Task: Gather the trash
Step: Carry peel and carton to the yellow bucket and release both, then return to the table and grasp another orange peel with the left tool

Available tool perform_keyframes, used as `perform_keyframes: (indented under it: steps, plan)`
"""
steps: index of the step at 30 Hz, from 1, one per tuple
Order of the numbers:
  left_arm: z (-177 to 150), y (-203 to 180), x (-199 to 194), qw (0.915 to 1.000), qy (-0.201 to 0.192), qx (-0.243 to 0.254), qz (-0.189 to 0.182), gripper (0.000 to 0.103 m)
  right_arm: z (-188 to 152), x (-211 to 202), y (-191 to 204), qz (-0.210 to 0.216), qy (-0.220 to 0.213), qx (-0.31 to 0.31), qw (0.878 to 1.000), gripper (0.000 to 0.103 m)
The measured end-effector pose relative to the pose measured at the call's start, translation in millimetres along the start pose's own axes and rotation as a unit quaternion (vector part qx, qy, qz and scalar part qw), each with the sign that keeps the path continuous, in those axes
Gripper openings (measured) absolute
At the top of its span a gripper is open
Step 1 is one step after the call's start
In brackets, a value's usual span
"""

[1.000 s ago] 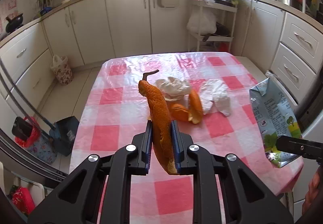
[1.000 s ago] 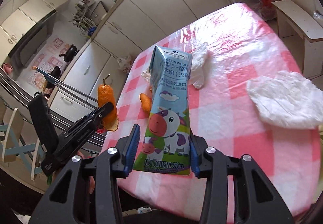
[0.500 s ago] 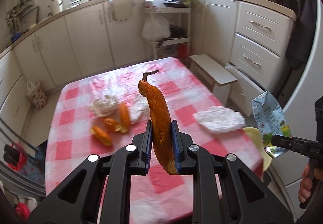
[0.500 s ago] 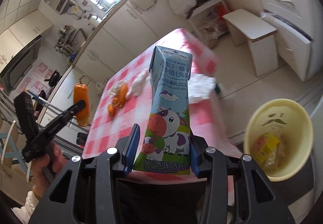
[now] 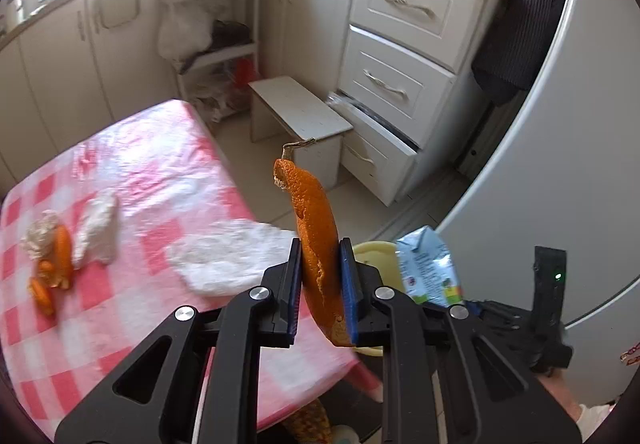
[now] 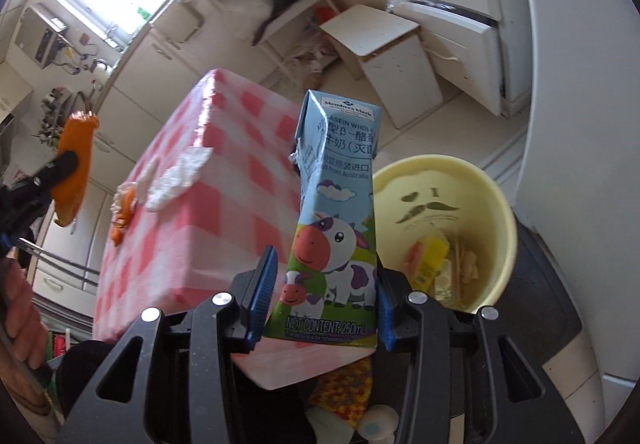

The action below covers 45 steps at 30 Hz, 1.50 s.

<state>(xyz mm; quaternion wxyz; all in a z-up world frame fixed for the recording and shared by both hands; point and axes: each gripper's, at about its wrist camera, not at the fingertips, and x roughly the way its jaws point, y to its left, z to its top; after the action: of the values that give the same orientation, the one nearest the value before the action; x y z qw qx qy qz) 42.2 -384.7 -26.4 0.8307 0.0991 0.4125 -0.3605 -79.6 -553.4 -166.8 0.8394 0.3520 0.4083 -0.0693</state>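
My left gripper [image 5: 320,284] is shut on a long orange peel [image 5: 316,236] with a dry stem, held upright above the table's corner. My right gripper [image 6: 322,296] is shut on a blue milk carton [image 6: 336,220] with a cartoon cow, just left of a yellow bin [image 6: 500,204] on the floor that holds wrappers. In the left wrist view the carton [image 5: 428,268] and the bin's rim [image 5: 376,250] show behind the peel. From the right wrist view, the peel [image 6: 74,168] hangs at far left.
A pink checked table [image 5: 132,196] carries white crumpled tissues [image 5: 228,256], [image 5: 98,232] and more orange peels [image 5: 56,264]. A low white stool [image 5: 300,116], drawers [image 5: 400,84] and a grey fridge door [image 5: 560,164] stand around the bin.
Both grippers have swung right, away from the table's middle toward the bin beside the fridge. The carton has come down close to the bin. Both grips are unchanged.
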Motion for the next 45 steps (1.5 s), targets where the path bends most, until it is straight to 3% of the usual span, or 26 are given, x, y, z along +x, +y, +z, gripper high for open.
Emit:
perform_keyframes:
  steps: [6, 9, 12, 14, 20, 28, 34, 37, 40, 42, 45]
  plan:
    - [6.1, -39.8, 69.5, 0.9972, 0.062, -0.017, -0.039, 0.017, 6.8, 26.0, -24.8, -0.027, 0.014, 0.014, 0.999, 0.045]
    - [5.2, -52.4, 102.2, 0.9944, 0.09, -0.032, -0.045, 0.021, 7.5, 38.3, -40.3, -0.047, 0.023, 0.035, 0.998, 0.057]
    - [-3.8, -57.5, 123.0, 0.9936, 0.101, -0.032, -0.041, 0.038, 2.5, 37.8, -52.7, -0.052, 0.024, 0.053, 0.997, 0.057]
    - [-9.5, -59.1, 127.0, 0.9947, 0.099, -0.014, -0.022, 0.046, -3.9, 33.4, -61.0, -0.054, 0.022, 0.061, 0.996, 0.059]
    - [-8.7, -57.8, 115.1, 0.9979, 0.06, 0.017, 0.017, 0.06, -20.5, 25.2, -81.8, -0.055, 0.023, 0.094, 0.994, 0.06]
    - [-3.3, -39.7, 94.9, 0.9985, 0.027, 0.001, 0.048, 0.069, -22.9, 20.3, -64.5, -0.047, 0.015, 0.079, 0.996, 0.06]
    - [0.4, -20.0, 80.1, 0.9979, 0.001, -0.027, 0.06, 0.069, -20.2, 17.0, -35.2, -0.042, 0.009, 0.042, 0.998, 0.062]
    - [9.6, 12.9, 46.3, 0.9944, -0.05, -0.076, 0.053, 0.069, -17.6, 12.1, -19.9, -0.035, 0.006, 0.021, 0.999, 0.063]
    - [9.1, 71.5, 0.0, 0.9824, -0.104, -0.144, 0.059, 0.071, -9.2, 7.9, -5.9, -0.001, 0.006, 0.011, 1.0, 0.063]
    - [-0.4, 118.5, -29.3, 0.9729, -0.127, -0.166, 0.098, 0.074, -1.3, 8.8, 4.9, 0.025, 0.008, 0.008, 1.0, 0.063]
    - [-25.3, 191.8, -56.8, 0.9571, -0.121, -0.206, 0.164, 0.074, 11.1, 16.5, 27.5, 0.055, 0.012, -0.004, 0.998, 0.063]
